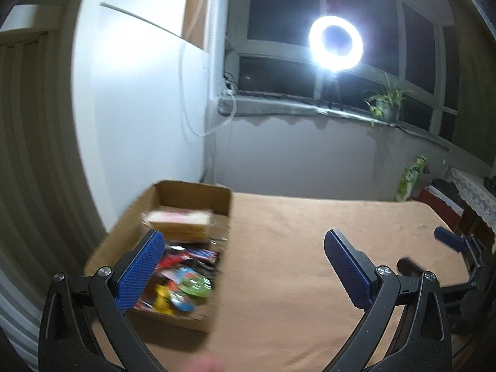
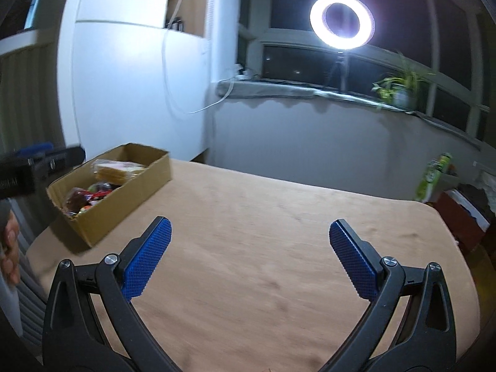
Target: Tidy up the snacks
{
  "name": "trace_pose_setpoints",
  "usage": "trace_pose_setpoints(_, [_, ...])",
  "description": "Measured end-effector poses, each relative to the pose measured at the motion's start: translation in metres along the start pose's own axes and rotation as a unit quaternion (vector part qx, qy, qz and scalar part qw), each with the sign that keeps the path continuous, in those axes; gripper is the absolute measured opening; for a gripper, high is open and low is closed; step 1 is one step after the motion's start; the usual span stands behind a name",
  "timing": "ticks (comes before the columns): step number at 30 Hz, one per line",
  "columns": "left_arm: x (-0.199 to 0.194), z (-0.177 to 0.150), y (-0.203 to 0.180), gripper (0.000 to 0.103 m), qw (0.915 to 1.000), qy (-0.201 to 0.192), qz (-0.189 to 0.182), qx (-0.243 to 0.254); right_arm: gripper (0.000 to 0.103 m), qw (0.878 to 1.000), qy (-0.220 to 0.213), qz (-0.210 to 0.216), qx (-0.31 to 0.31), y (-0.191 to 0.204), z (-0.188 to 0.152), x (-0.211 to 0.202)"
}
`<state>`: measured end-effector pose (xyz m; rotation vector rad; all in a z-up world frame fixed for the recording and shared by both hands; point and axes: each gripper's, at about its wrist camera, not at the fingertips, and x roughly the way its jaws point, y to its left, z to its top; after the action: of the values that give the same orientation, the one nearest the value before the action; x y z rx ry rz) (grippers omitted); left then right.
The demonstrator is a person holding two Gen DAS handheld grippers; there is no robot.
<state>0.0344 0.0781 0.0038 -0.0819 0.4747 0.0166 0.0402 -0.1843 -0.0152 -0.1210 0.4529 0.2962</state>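
Left wrist view: the box (image 1: 173,245) of snacks (image 1: 183,282) is seen at the table's (image 1: 310,263) left edge, long axis running away, just beyond the left gripper's (image 1: 245,266) left finger. Both grippers are spread, nothing between them. The right gripper (image 2: 251,257) is placed well to the box's right, so the left is judged nearer.

My left gripper (image 1: 245,252) gapes wide, empty. Cardboard box (image 1: 117,235) of snack packets (image 1: 183,282) sits on tan table (image 1: 294,263), behind my left pad.
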Motion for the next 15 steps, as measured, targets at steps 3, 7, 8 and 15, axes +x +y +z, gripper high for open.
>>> trace_pose_setpoints(3, [0.004,-0.006,-0.019,0.103,0.9997,0.019,-0.013,0.005,0.103,1.000,-0.002,-0.016,0.011,-0.020,-0.003,-0.012])
trace_pose_setpoints(7, [0.003,-0.015,-0.045,0.103,0.9991,0.033,-0.016,0.021,0.103,0.999,-0.006,-0.040,0.023,-0.042,-0.008,-0.027])
trace_pose_setpoints(8, [0.002,-0.018,-0.050,0.103,0.9990,0.033,-0.014,0.026,0.103,0.999,-0.006,-0.043,0.026,-0.047,-0.009,-0.030])
trace_pose_setpoints(15, [0.004,-0.031,-0.074,0.103,0.9973,0.058,-0.038,0.027,0.103,0.998,-0.002,-0.055,0.040,-0.065,-0.019,-0.043])
